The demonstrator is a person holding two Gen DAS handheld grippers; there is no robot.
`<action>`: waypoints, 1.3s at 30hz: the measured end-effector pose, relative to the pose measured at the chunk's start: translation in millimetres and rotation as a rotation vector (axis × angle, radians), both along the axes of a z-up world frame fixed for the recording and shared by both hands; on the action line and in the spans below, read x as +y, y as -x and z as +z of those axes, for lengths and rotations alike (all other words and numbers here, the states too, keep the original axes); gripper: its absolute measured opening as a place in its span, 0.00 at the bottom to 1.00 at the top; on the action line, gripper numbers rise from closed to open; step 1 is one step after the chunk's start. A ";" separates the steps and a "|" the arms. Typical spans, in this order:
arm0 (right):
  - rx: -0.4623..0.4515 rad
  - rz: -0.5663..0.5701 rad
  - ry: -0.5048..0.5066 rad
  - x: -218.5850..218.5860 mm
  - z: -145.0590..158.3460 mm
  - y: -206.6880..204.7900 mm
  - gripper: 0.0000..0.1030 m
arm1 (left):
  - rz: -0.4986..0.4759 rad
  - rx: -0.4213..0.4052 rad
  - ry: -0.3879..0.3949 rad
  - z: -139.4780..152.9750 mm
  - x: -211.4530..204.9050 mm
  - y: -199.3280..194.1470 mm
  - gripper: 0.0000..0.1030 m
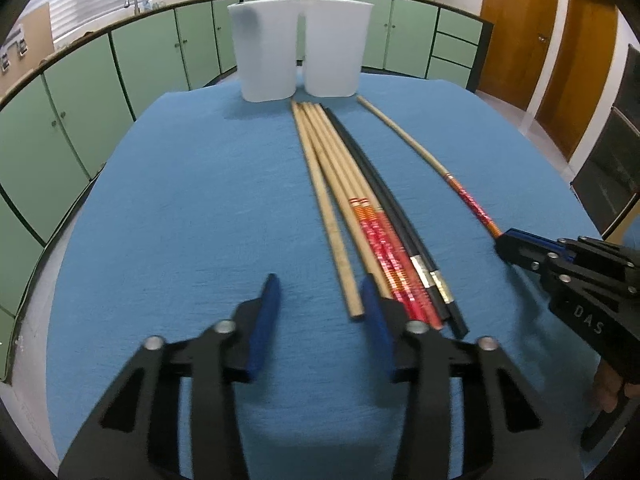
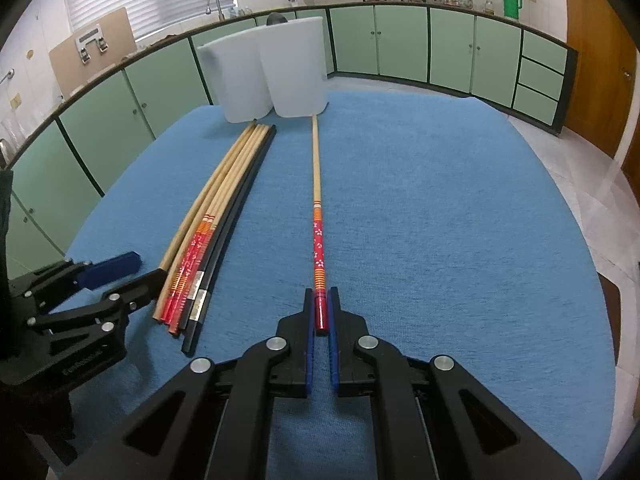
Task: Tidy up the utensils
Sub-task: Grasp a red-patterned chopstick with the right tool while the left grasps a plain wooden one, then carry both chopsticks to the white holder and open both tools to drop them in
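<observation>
1 chopstick lies right of the bundle, its red end clamped in the right gripper. The left gripper stands apart at the bundle's near ends, holding nothing. Gripped so near its end, the stick could pivot or slip when lifted toward the bins beyond the bundle.

Left claw parted over blue cloth, its right pad beside the chopstick bundle.
</observation>
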State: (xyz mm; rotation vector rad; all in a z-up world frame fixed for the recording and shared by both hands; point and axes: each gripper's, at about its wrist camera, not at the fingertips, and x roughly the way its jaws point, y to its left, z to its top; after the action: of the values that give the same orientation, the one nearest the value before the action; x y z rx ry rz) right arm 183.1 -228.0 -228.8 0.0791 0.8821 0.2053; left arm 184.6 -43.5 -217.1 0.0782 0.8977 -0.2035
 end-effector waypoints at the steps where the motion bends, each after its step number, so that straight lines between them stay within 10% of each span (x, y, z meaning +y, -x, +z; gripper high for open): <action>1: 0.000 0.000 -0.003 -0.6 0.1 -0.3 0.06 | -0.004 -0.002 0.004 0.5 -1.5 0.0 0.21; 11: -0.022 0.003 -0.001 -2.7 17.6 9.2 0.05 | -0.012 -0.034 0.023 16.3 6.1 7.3 0.06; 27: -0.129 0.034 -0.008 -23.2 124.1 14.5 0.05 | -0.022 -0.329 0.076 153.8 27.1 30.1 0.06; 39: -0.042 0.061 0.034 -18.5 127.4 9.1 0.05 | -0.007 -0.374 0.119 166.3 33.9 28.3 0.06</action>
State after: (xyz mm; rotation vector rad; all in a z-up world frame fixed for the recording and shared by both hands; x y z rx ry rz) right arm 174.1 -246.5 -101.4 0.0165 0.8463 0.2480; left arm 156.3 -9.6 -50.8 0.0074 0.5113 -0.2392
